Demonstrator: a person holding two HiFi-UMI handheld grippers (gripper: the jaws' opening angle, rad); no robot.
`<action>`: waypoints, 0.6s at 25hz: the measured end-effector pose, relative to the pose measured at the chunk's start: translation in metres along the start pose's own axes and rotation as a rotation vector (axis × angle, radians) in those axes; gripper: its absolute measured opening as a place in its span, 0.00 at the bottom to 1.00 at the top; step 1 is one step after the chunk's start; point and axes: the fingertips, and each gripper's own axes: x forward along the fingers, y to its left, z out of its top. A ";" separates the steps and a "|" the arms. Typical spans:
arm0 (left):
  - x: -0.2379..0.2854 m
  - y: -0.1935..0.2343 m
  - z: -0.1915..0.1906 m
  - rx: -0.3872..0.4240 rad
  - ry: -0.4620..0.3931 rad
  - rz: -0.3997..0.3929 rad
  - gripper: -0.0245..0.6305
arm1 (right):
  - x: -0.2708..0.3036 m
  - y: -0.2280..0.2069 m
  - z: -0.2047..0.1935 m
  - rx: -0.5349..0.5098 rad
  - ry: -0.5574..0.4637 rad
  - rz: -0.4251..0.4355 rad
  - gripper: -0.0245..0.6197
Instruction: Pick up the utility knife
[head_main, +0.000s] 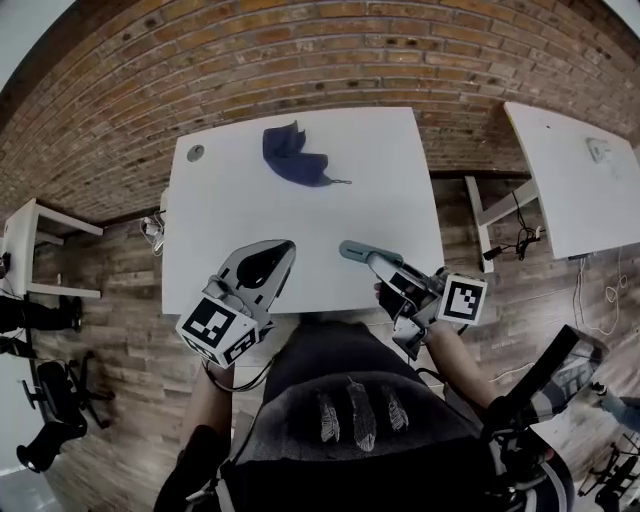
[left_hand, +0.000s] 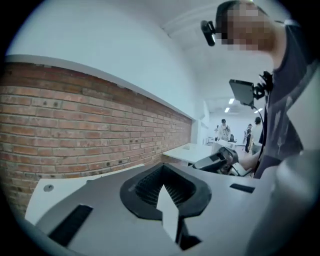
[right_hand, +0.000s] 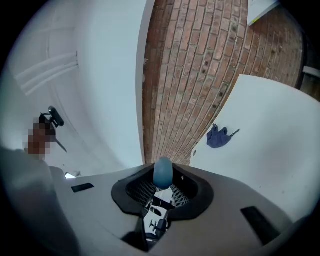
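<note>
Head view: utility knife (head_main: 358, 251) points up-left from right tool (head_main: 388, 270).

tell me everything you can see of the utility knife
The utility knife is a slim grey-blue tool with a rounded tip, plastic by the look of it. The right gripper is shut on it: the jaws clamp one end and the other end juts out past them. It sits roughly level over the near part of the white table, pointing left in the head view. No blade shows. Whether it is clear of the tabletop cannot be told.
</note>
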 end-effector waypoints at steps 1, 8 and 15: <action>-0.002 -0.002 0.001 -0.014 -0.005 0.013 0.03 | -0.001 0.001 -0.002 0.002 0.006 0.006 0.15; -0.023 -0.025 -0.026 -0.090 0.051 0.108 0.03 | -0.003 -0.015 -0.030 0.088 0.083 0.030 0.15; -0.060 -0.017 -0.041 -0.240 0.020 0.157 0.03 | 0.019 0.000 -0.053 0.053 0.174 0.022 0.15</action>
